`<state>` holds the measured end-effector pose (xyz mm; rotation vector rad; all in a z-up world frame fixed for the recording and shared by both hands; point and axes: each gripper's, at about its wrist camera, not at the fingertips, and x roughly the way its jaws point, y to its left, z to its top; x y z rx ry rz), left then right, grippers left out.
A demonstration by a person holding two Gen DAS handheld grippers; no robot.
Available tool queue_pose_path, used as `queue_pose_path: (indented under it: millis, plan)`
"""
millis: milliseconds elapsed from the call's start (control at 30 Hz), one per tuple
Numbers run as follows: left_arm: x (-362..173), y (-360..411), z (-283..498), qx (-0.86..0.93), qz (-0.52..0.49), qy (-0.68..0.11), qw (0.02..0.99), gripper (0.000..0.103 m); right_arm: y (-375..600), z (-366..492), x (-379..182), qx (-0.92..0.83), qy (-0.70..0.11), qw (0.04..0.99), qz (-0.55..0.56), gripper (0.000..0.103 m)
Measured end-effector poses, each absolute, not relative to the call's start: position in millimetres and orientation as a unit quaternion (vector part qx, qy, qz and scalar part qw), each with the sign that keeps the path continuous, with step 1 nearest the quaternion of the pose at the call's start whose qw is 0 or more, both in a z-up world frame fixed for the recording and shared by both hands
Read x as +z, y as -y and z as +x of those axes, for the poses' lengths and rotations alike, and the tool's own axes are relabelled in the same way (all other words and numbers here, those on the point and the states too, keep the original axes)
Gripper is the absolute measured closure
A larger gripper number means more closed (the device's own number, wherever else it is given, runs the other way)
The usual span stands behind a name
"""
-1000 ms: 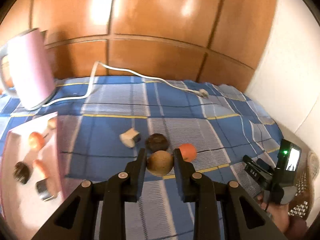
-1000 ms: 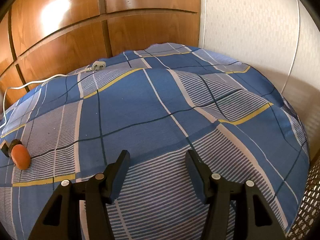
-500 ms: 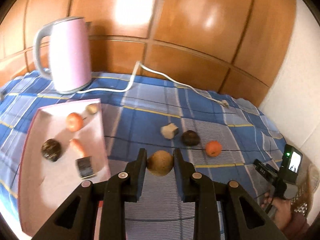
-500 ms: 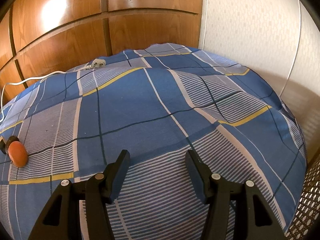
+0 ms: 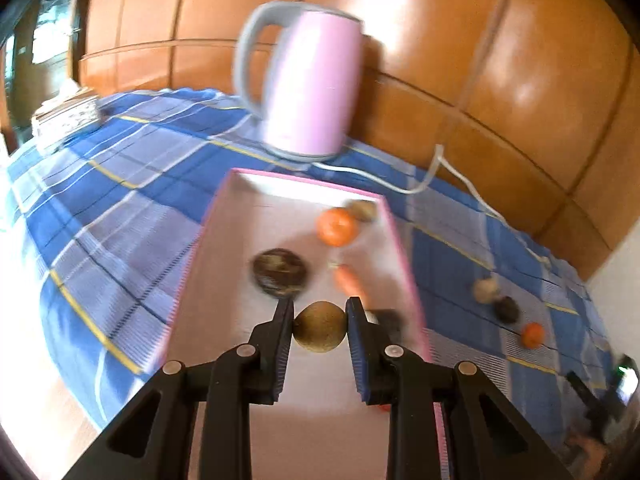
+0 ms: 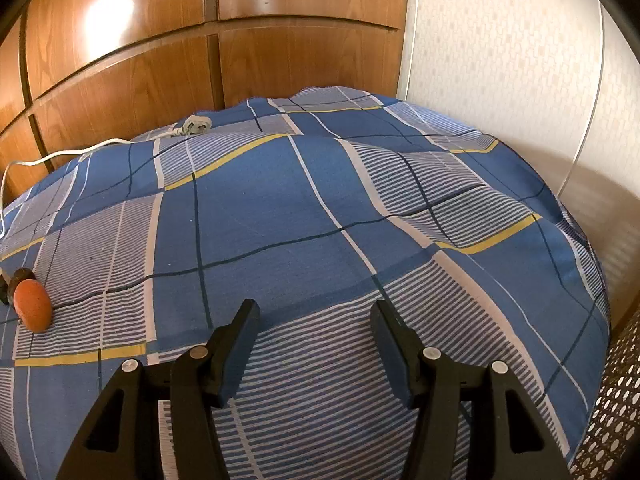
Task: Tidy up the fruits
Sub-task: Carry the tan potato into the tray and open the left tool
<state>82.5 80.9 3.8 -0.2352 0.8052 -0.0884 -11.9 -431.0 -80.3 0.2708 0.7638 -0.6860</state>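
My left gripper (image 5: pixel 320 326) is shut on a round brown fruit (image 5: pixel 319 331) and holds it above the near half of a pink tray (image 5: pixel 224 204). In the tray lie an orange fruit (image 5: pixel 336 226), a tan fruit (image 5: pixel 362 210), a dark round fruit (image 5: pixel 280 271), a carrot-like orange piece (image 5: pixel 349 282) and a dark block (image 5: pixel 386 322). On the checked cloth to the right lie a pale piece (image 5: pixel 485 290), a dark fruit (image 5: pixel 506 309) and an orange fruit (image 5: pixel 533 335). My right gripper (image 6: pixel 314 334) is open and empty over the cloth; the orange fruit (image 6: pixel 32 306) lies far to its left.
A pink kettle (image 5: pixel 308 84) stands behind the tray, its white cord (image 5: pixel 436 176) running right to a plug (image 6: pixel 192 126). A stack of papers (image 5: pixel 66 114) lies at the far left. A wicker basket (image 6: pixel 616 404) is at the right. Wooden panels back the table.
My left gripper has swung left with the brown fruit, from over the cloth to above the pink tray. The right gripper has stayed still.
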Motion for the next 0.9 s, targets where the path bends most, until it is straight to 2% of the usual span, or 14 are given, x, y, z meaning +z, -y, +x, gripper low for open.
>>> queue_pose_path:
  millis: [267,333,467,533,900]
  plan:
    - [-11,-98,95,0.003,-0.103,-0.395,0.913,0.075,430,-11,-80,-0.328,-0.365,0.862,0.127,0.045]
    - [-14,-99,94,0.009,-0.102,-0.396,0.912,0.067,430,-11,-80,-0.328,-0.365,0.862,0.126,0.045]
    - [-16,-98,85,0.021,-0.093,-0.393,0.915,0.061,430,-11,-80,-0.328,-0.366,0.862,0.126,0.045]
    - [-15,-97,82,0.027,-0.091,-0.390,0.916,0.052,431,-11,-80,-0.328,-0.365,0.862,0.126,0.045]
    - [-3,-67,49,0.027,-0.071,-0.366,0.927,0.026,431,-11,-80,-0.327,-0.365,0.862,0.128,0.045]
